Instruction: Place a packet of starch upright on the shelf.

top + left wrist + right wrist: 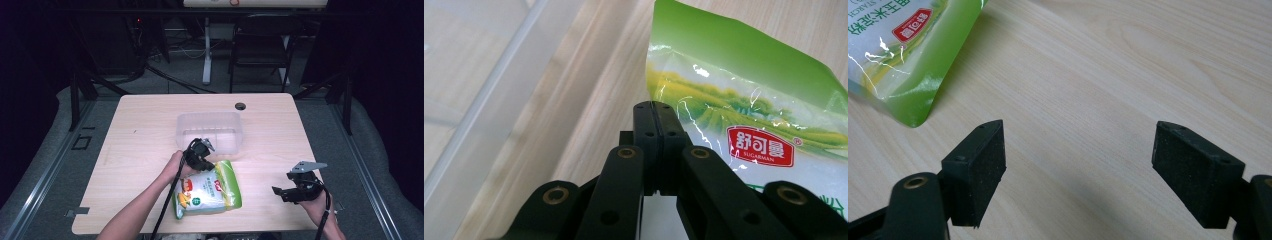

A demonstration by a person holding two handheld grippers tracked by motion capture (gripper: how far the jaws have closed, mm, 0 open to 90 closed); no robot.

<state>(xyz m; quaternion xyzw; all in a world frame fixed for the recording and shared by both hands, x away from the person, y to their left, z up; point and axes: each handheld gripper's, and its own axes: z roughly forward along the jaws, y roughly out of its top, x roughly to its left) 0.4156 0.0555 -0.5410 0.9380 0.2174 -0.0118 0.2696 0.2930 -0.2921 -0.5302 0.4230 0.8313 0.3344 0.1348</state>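
High view: we hold the left gripper point(201, 156) at the top-left corner of the green-and-white pouch point(209, 191), which lies flat on the wooden table point(140, 130) near its front edge. At about 12 o'clock from the pouch, just beyond it, stands the clear plastic bin point(210, 131). At about 3 o'clock from the pouch, well apart from it, we hold the right gripper point(295, 189) low over bare wood.

Left gripper view: our left gripper point(655, 117) has its jaws pressed flat together at the pouch's point(744, 100) left edge; whether film is pinched between them we cannot tell. The bin point(484, 105) lies at 9 o'clock.

Right gripper view: our right gripper point(1079, 167) has its jaws spread wide, with only table point(1108, 75) between them; the pouch point(903, 55) sits at 10 o'clock.
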